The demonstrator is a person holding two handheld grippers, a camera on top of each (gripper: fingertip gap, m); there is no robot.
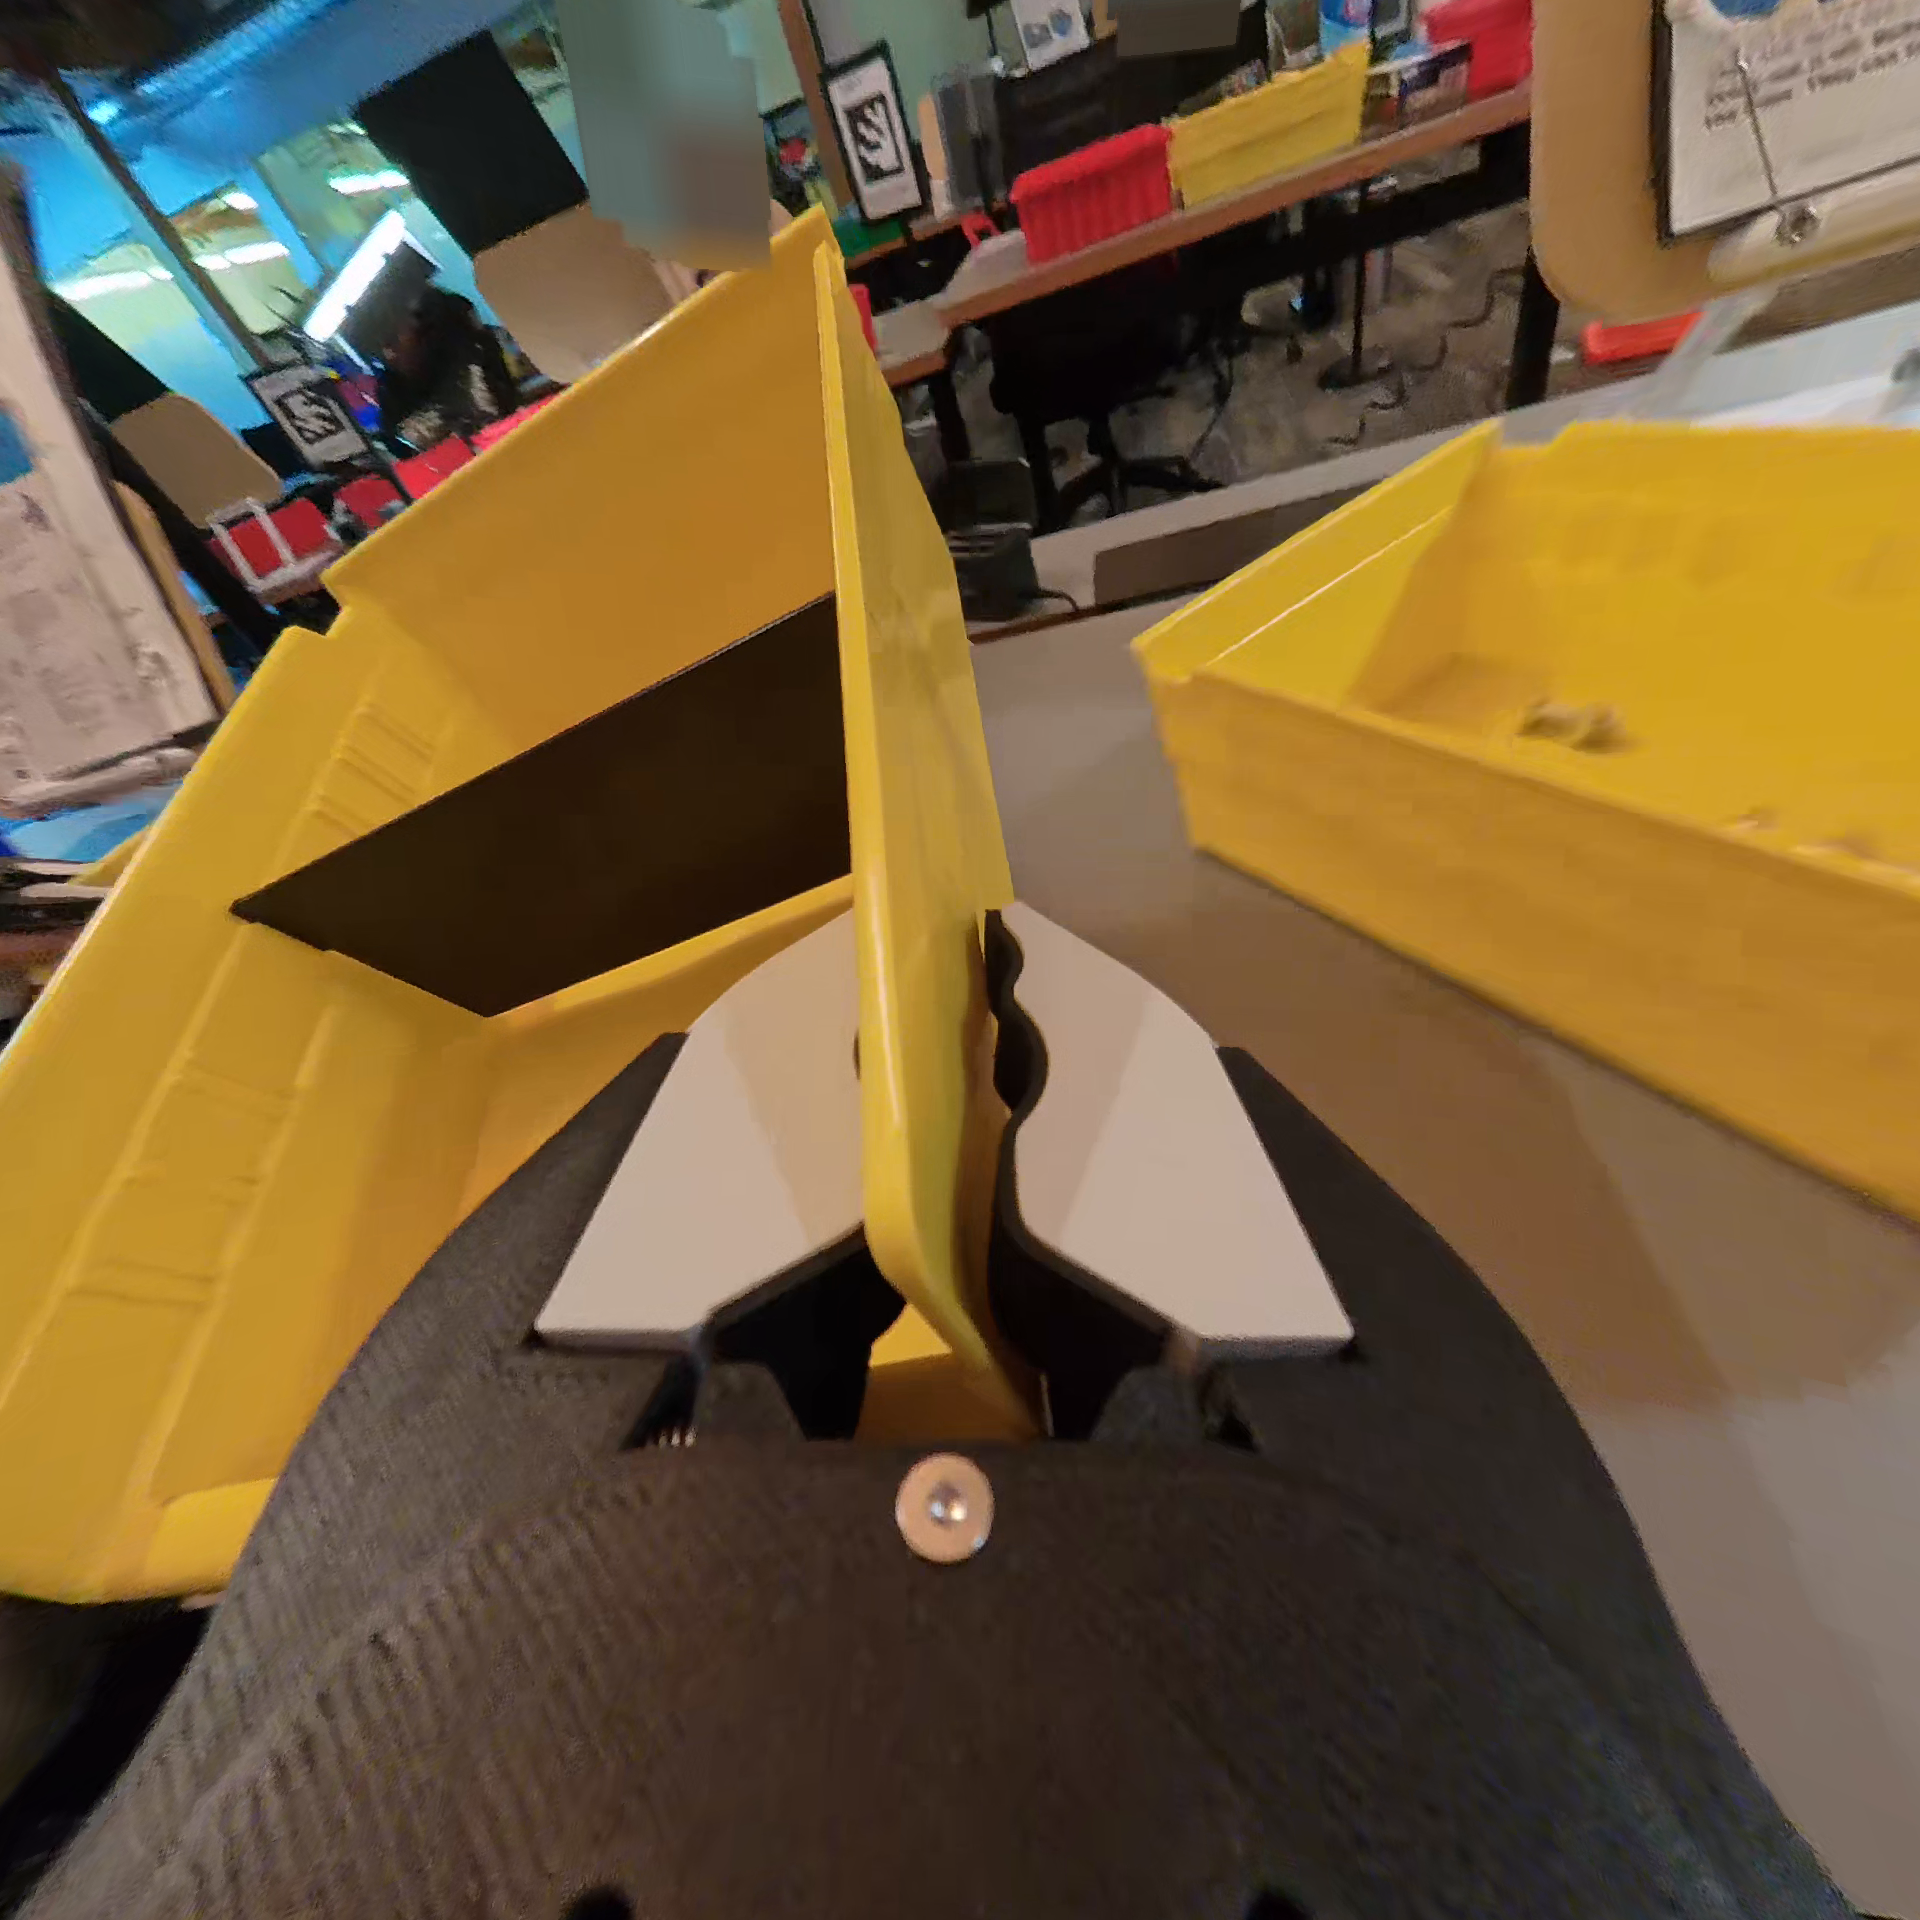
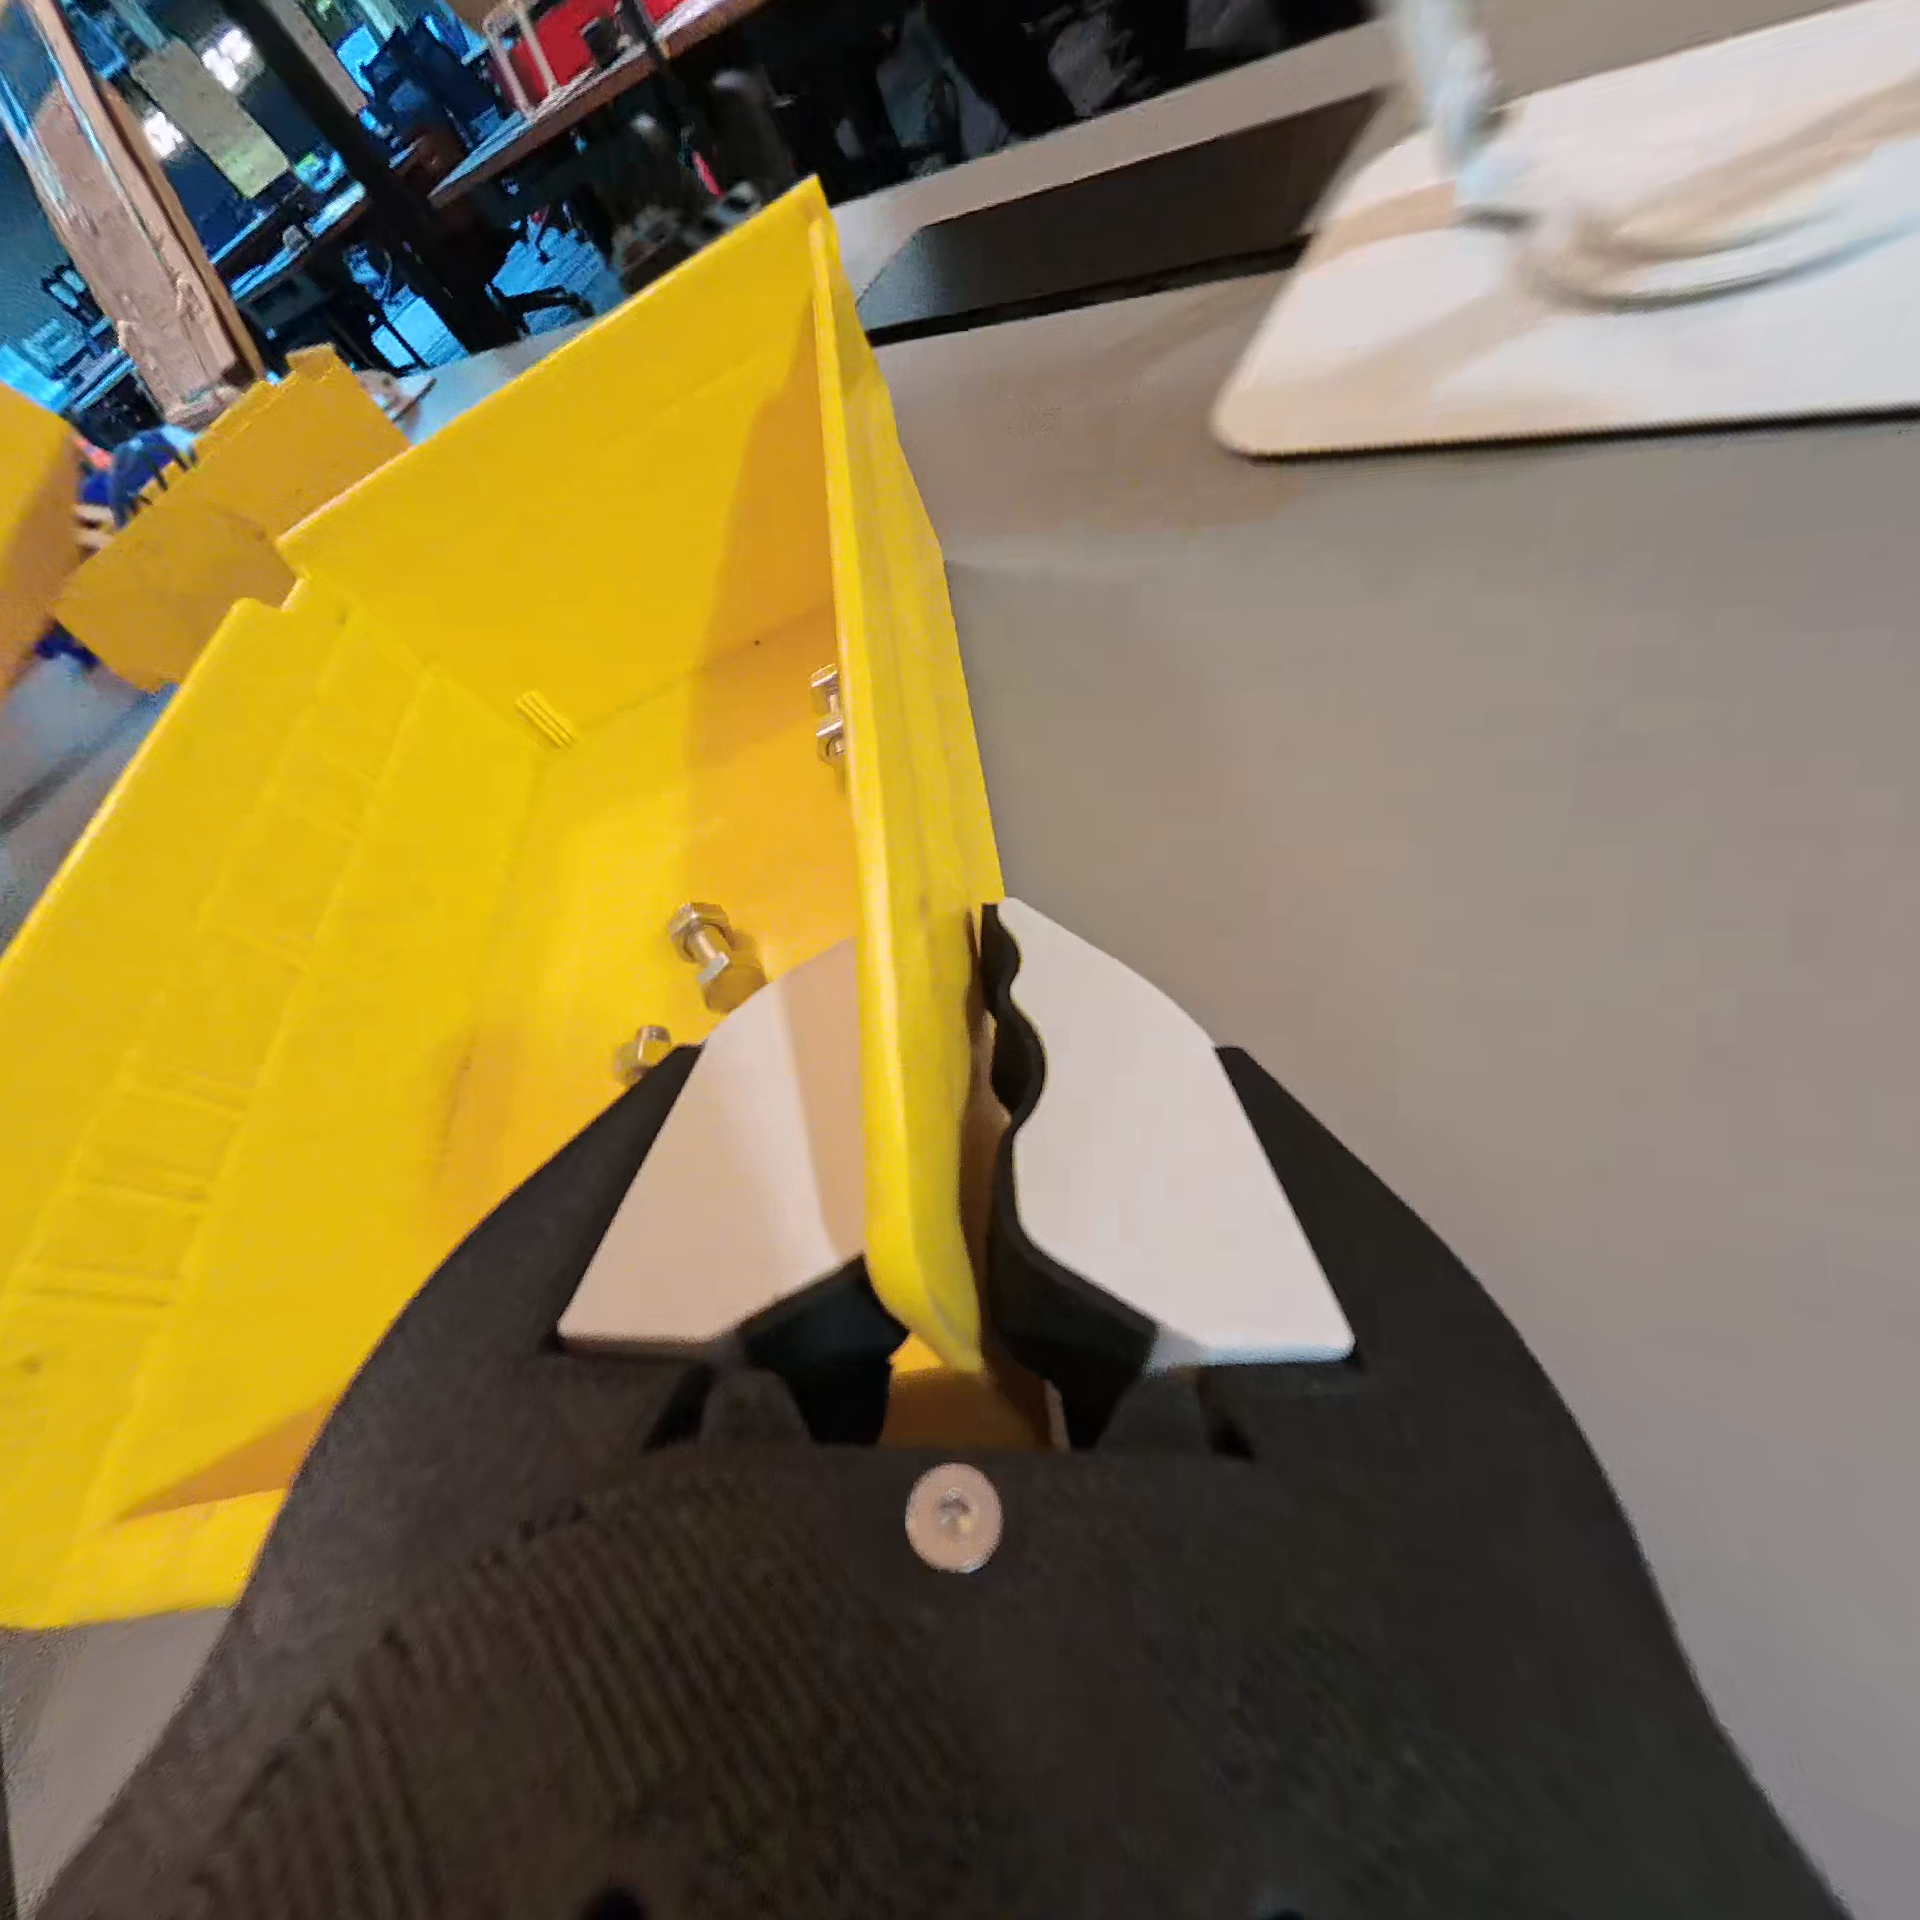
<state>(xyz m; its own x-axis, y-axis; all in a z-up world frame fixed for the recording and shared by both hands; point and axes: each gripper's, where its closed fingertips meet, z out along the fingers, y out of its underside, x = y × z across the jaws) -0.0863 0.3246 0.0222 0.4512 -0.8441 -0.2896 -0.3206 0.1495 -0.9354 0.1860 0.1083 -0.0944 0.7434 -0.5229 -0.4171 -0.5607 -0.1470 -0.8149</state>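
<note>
My left gripper (image 1: pixel 925 925) is shut on the side wall of a yellow plastic bin (image 1: pixel 582 520), one finger inside and one outside. A black divider panel (image 1: pixel 582 821) crosses that bin. A second yellow bin (image 1: pixel 1558 810) sits on the grey table (image 1: pixel 1299 1039) to the right, with a small metal part (image 1: pixel 1569 722) inside. My right gripper (image 2: pixel 920 925) is shut on the side wall of a yellow bin (image 2: pixel 582 540). Several silver bolts (image 2: pixel 712 956) lie inside it, near the gripped wall. Another yellow bin (image 2: pixel 208 520) stands at the far left.
A pale flat board (image 2: pixel 1558 343) with a blurred clear object on it lies at the back right of the grey table (image 2: pixel 1455 831). Benches behind carry a red bin (image 1: pixel 1091 192) and a yellow bin (image 1: pixel 1268 135). A paper sheet on a stand (image 1: pixel 1787 104) is at the top right. My right fingertips sit around 40 centimetres from my left ones.
</note>
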